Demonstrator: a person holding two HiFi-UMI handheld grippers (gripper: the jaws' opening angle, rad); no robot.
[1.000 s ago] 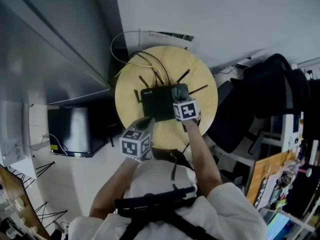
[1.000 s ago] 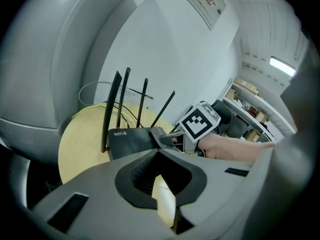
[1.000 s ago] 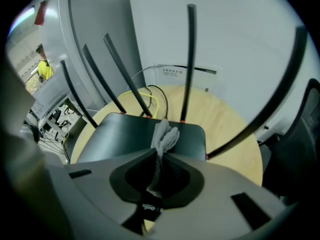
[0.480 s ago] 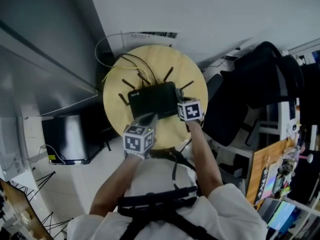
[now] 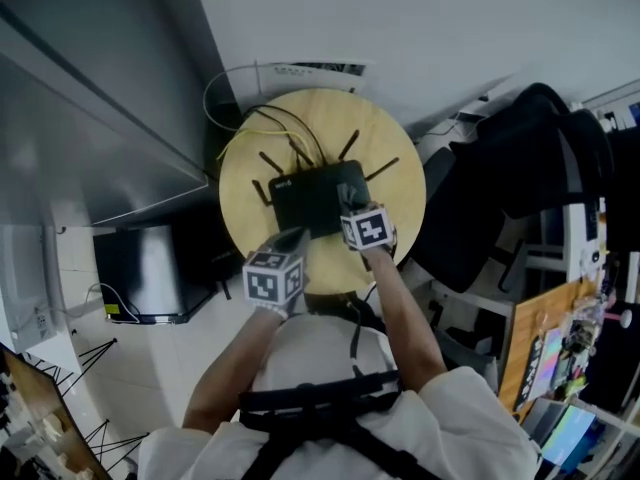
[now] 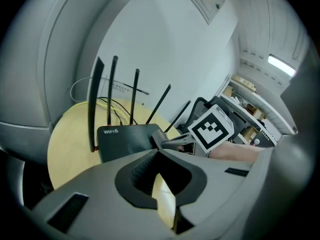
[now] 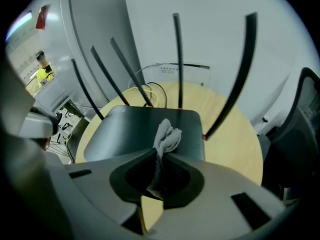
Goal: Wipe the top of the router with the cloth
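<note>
Flat black router w/ thin black antennas [image 5: 318, 196] sits mid a round pale-wood table [image 5: 400, 208], yellow & black cables [image 7: 137, 90] trailing off its back. R gripper [image 5: 347, 211] is clamped on a small crumpled grey cloth [image 7: 166, 135], held over the router's top by the near edge; can't tell if it touches. L gripper [image 5: 290, 240], jaws together w/ nothing in them, is at the router's near edge, just beside the R one.
</note>
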